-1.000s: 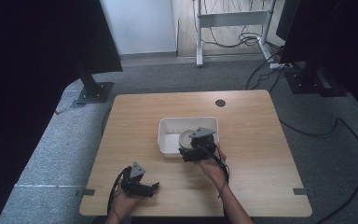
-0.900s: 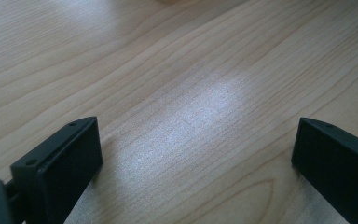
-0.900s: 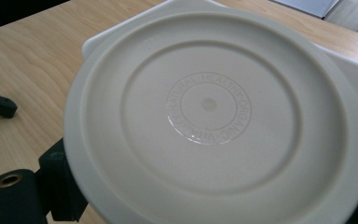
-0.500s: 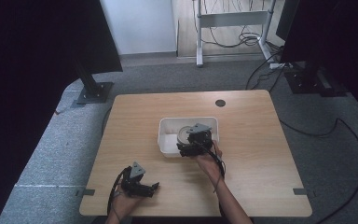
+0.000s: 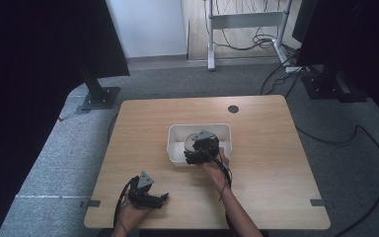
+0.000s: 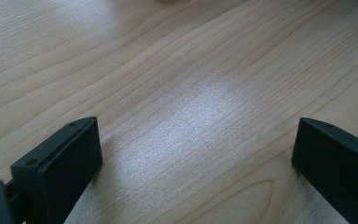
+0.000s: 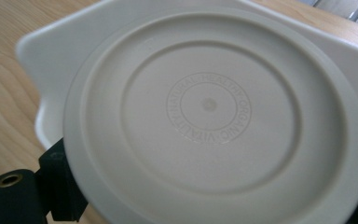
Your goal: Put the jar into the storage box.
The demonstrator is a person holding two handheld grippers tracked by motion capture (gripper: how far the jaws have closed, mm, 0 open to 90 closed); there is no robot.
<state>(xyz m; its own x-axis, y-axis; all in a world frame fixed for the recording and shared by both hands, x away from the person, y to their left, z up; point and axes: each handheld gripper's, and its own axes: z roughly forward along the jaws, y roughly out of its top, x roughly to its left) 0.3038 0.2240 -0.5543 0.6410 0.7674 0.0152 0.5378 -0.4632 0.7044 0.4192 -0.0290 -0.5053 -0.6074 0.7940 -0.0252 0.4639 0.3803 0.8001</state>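
Observation:
A round off-white dish (image 7: 209, 107), with a ring of embossed lettering at its centre, is held between the jaws of my right gripper (image 7: 209, 191). It hangs over the white rectangular bin (image 7: 42, 65). In the high view the right gripper (image 5: 197, 154) sits at the bin's (image 5: 224, 129) near edge, with the dish (image 5: 192, 139) tipped inside it. My left gripper (image 5: 162, 198) rests low over the table near the front left, and its jaws stand wide apart. Bare wood lies between the left gripper's (image 6: 196, 154) jaws.
The wooden table (image 5: 266, 168) has a round cable hole (image 5: 233, 108) at the back. Black monitor stands (image 5: 98, 96) and cables stand on the grey floor around it. The table's front edge lies just behind the left hand.
The right gripper has shifted a little left and forward with the dish, further over the bin. The left gripper has stayed where it was.

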